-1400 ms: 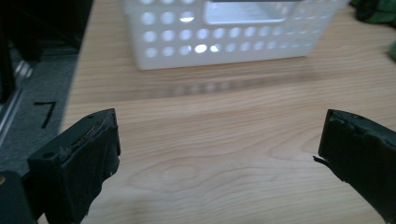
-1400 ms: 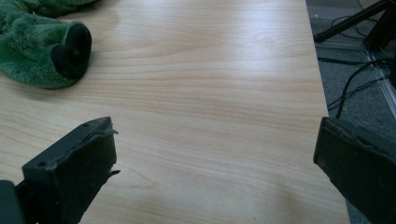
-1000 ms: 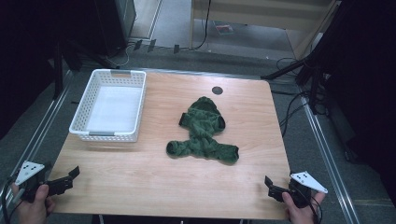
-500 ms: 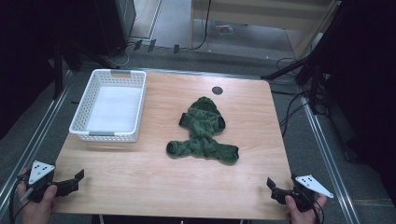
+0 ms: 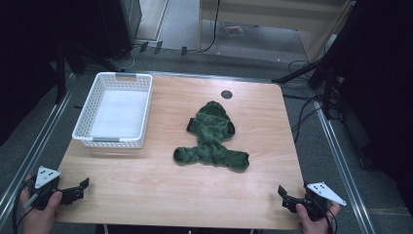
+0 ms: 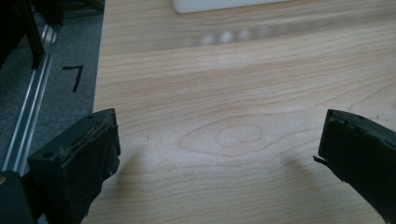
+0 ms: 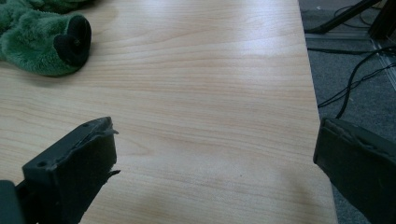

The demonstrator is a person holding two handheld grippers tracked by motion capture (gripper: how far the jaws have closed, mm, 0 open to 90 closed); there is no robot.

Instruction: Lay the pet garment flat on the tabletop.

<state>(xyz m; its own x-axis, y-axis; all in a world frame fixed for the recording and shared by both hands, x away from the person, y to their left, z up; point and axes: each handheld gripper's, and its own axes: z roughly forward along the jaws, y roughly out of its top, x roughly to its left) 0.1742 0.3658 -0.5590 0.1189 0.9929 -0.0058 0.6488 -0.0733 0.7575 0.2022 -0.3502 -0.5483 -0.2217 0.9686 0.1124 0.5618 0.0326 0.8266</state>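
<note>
L gripper [image 5: 78, 189]: at near-left corner of table [image 5: 146, 195], jaws spread wide, nothing between; held low over bare wood, prob. a ready pose before any reach.
R gripper [image 5: 287, 197]: at near-right corner, jaws likewise wide apart & empty; points twd table middle, prob. parked for same reason.
Garment [image 5: 212, 139]: green fleecy piece, hooded by the look, lying flat abt mid-table, sleeves spread to both sides; well apart from both grippers. In right gripper view one dark-lined cuff [image 7: 70, 39] shows at top left, resting on wood.
Why so placed: garment central, so within reach of either hand; grippers at opposite corners flank it, suits a two-handed pick or fold (judgement only).
Basket [image 5: 86, 137]: white slotted plastic, on far-left part of table, left of garment, not touching it. Contents: nothing inside, pale floor bare.
Basket edge in left gripper view: white strip [image 6: 224, 4] at top, beyond open wood.
Dark round spot [image 5: 226, 94]: on table just beyond hood; can't tell what.
</note>
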